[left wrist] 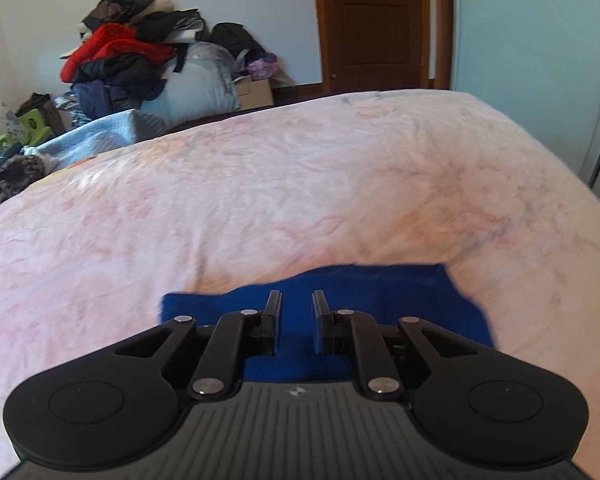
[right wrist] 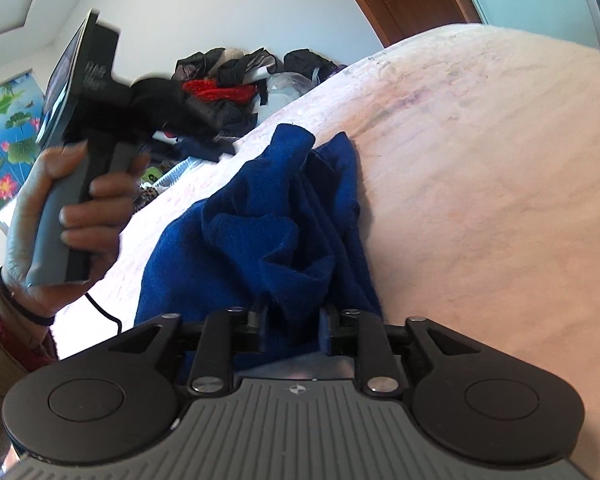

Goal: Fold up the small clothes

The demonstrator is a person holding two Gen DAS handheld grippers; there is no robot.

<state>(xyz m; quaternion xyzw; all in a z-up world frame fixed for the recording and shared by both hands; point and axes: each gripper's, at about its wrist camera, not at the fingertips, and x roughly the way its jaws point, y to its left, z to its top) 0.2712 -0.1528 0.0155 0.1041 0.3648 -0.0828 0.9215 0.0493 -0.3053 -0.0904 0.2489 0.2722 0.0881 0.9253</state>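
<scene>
The deep blue knitted garment (right wrist: 260, 232) lay bunched on the pale pink crumpled bedsheet (right wrist: 480, 200) at the near edge of the bed, its long axis running from the right gripper (right wrist: 294, 330) away toward the far left. Its cloth was soft, fuzzy and heaped in loose folds, one peak standing up at the far end. The right gripper's fingers stood partly apart with blue cloth between them; whether the pads pressed it I could not tell. In the left wrist view the left gripper (left wrist: 297, 322) hovered over a flat part of the garment, fingers a narrow gap apart, holding nothing. A cardboard box (left wrist: 256, 94) on the far floor held purple fabric.
</scene>
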